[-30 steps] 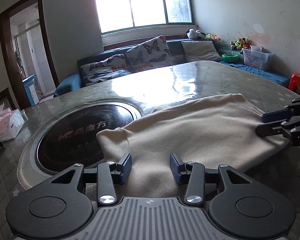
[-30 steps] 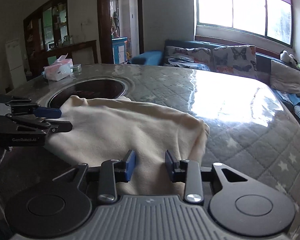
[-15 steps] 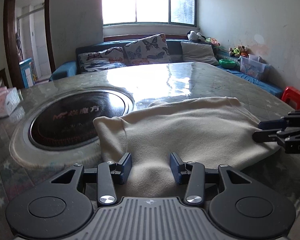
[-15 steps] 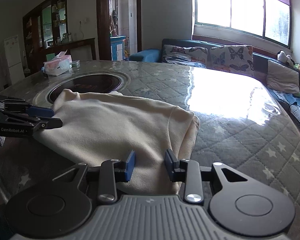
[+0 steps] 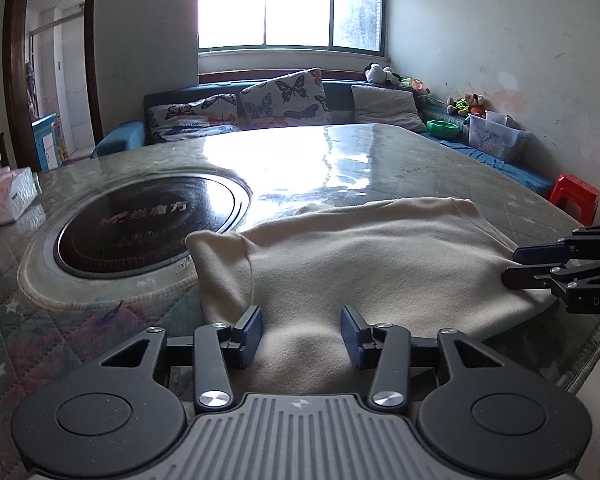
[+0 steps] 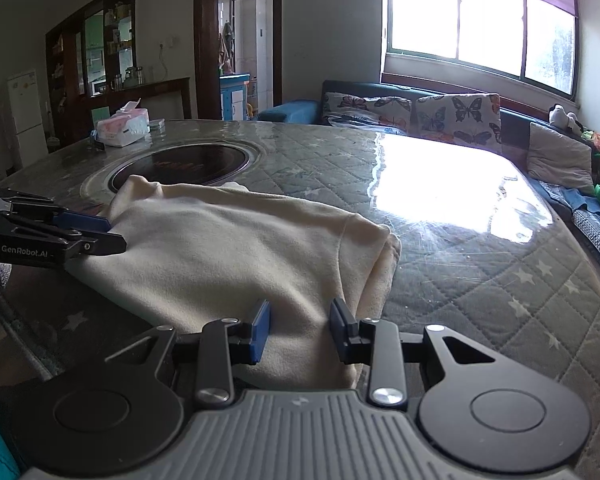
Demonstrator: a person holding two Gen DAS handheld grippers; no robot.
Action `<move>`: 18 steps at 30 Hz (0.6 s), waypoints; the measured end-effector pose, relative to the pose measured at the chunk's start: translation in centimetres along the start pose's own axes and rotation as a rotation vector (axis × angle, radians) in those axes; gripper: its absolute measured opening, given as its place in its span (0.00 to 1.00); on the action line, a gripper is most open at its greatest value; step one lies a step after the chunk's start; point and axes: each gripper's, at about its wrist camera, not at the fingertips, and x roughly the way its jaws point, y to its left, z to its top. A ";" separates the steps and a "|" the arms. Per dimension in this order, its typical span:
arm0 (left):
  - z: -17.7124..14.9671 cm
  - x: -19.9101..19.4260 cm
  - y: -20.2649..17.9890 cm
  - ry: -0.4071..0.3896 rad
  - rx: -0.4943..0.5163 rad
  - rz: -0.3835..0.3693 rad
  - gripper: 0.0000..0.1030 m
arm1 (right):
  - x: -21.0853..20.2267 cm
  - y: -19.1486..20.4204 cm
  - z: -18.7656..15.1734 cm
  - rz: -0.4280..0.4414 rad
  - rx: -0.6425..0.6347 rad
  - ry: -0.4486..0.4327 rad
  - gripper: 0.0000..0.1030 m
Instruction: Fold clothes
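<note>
A cream fleece garment (image 5: 360, 256) lies spread on the quilted table, also in the right wrist view (image 6: 236, 248). My left gripper (image 5: 301, 332) is open, its fingers over the garment's near edge with cloth between them. My right gripper (image 6: 298, 330) is open too, with the near edge of the cloth bunched between its fingers. The right gripper also shows at the right of the left wrist view (image 5: 512, 266), at the garment's right edge. The left gripper shows at the left of the right wrist view (image 6: 116, 234), at the garment's left edge.
A round black induction hob (image 5: 152, 224) is set into the table (image 6: 480, 272) just left of the garment. A tissue box (image 5: 6, 196) stands at the far left. A sofa with butterfly cushions (image 5: 280, 100) runs behind the table. A red stool (image 5: 576, 200) stands at the right.
Both grippers have dropped lower and pulled back toward the table's near edge, and the garment has slid with them, off most of the hob. The jaws stay open.
</note>
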 end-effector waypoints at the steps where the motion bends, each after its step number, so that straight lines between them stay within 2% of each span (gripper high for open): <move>1: 0.1 -0.1 0.0 -0.004 0.006 0.000 0.52 | -0.1 0.0 0.3 0.001 0.000 -0.002 0.33; 3: 0.6 -0.3 -0.1 -0.018 0.012 0.002 0.57 | -0.2 0.0 0.8 0.004 0.001 -0.007 0.36; 10: 1.2 -0.2 -0.5 -0.036 0.022 0.010 0.58 | 0.4 1.1 2.6 0.041 -0.007 -0.056 0.41; 18: -0.6 -1.0 -0.3 -0.012 0.051 0.025 0.67 | 1.6 4.8 2.7 0.144 -0.127 -0.055 0.51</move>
